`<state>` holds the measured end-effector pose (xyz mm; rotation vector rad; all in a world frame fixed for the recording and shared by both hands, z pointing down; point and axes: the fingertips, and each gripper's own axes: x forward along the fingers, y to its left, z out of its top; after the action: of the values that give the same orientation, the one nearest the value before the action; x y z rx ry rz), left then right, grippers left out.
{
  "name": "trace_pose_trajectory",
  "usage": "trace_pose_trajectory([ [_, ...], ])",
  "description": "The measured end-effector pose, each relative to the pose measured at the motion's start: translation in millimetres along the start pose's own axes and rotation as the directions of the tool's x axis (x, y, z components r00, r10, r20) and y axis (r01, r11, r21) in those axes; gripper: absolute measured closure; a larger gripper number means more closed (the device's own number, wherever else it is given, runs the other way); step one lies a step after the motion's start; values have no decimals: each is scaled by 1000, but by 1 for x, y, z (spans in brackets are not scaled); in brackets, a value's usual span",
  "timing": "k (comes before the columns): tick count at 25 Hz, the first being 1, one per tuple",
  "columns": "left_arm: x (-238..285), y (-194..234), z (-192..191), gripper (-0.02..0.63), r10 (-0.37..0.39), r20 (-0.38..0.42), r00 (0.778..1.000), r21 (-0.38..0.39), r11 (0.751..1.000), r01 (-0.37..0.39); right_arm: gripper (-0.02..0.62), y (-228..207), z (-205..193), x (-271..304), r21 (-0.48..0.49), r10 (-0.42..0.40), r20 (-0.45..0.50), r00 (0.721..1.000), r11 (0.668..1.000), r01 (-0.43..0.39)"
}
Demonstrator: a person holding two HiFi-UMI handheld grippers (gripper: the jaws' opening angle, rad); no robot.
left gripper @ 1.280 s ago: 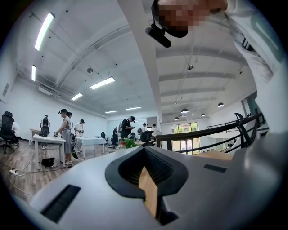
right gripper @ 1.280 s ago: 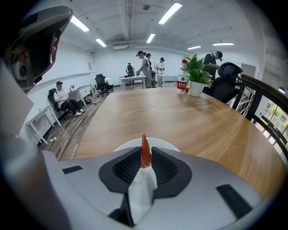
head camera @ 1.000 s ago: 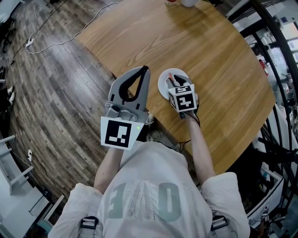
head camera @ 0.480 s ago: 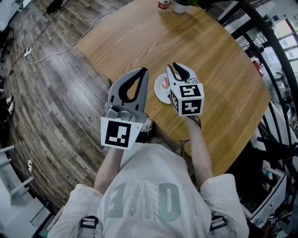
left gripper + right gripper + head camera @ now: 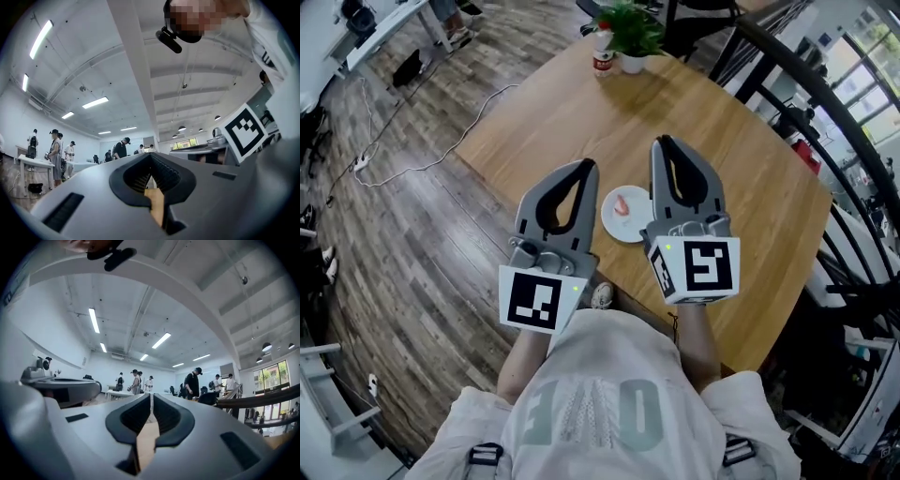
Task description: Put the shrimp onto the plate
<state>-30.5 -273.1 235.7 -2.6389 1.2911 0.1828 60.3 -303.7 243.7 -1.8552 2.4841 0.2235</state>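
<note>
A pink shrimp [image 5: 623,203] lies on a small white plate [image 5: 615,223] near the front edge of the round wooden table [image 5: 722,141]. Both grippers are held up above the table edge, apart from the plate. In the head view my left gripper [image 5: 589,165] is left of the plate and my right gripper [image 5: 662,141] is right of it. Each has its jaws closed together with nothing between them. The left gripper view shows the left gripper [image 5: 150,157] aimed at the room and ceiling. The right gripper [image 5: 151,397] points the same way in its own view, so neither shows the plate.
A potted plant [image 5: 630,33] and a small can [image 5: 602,58] stand at the table's far edge. A white cable [image 5: 422,141] runs over the wooden floor at left. Dark metal railings [image 5: 825,122] curve along the right. Several people stand far off in the room [image 5: 136,380].
My right gripper has lifted off the plate and drawn back toward the person, leaving the shrimp on it. The head view has tilted up, and the plant now shows.
</note>
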Motion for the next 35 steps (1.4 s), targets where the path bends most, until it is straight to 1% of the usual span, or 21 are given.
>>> trace_pose_trajectory([
  [3, 1, -6, 12, 600, -9, 14, 1000, 9, 1000, 9, 561, -2, 25, -24, 7, -18, 76, 997, 1000, 17],
  [6, 0, -11, 21, 600, -11, 29, 1000, 14, 1000, 11, 561, 1, 40, -48, -12, -26, 117, 993, 1000, 28],
  [7, -1, -13, 25, 598, -10, 36, 999, 20, 1000, 10, 561, 3, 43, -54, -1, -18, 127, 992, 1000, 18],
  [10, -4, -17, 38, 598, -12, 59, 998, 45, 999, 9, 561, 10, 46, -67, 81, 6, 152, 988, 997, -19],
  [12, -6, -20, 46, 600, -19, 74, 997, 55, 998, 15, 561, 13, 44, -73, 104, 4, 149, 989, 994, -20],
  [15, -7, -24, 51, 600, -33, 85, 996, 67, 997, 27, 565, 18, 39, -78, 106, 3, 128, 992, 994, -16],
  [20, -8, -31, 46, 600, -45, 71, 996, 75, 996, 40, 568, 16, 38, -80, 109, 0, 133, 991, 994, -15],
  [26, -10, -33, 46, 598, -48, 67, 997, 87, 995, 43, 568, 13, 39, -77, 95, -3, 130, 992, 995, -9],
  [35, -7, -31, 44, 598, -38, 79, 996, 77, 996, 32, 569, 12, 33, -75, 72, 5, 107, 994, 997, -13],
])
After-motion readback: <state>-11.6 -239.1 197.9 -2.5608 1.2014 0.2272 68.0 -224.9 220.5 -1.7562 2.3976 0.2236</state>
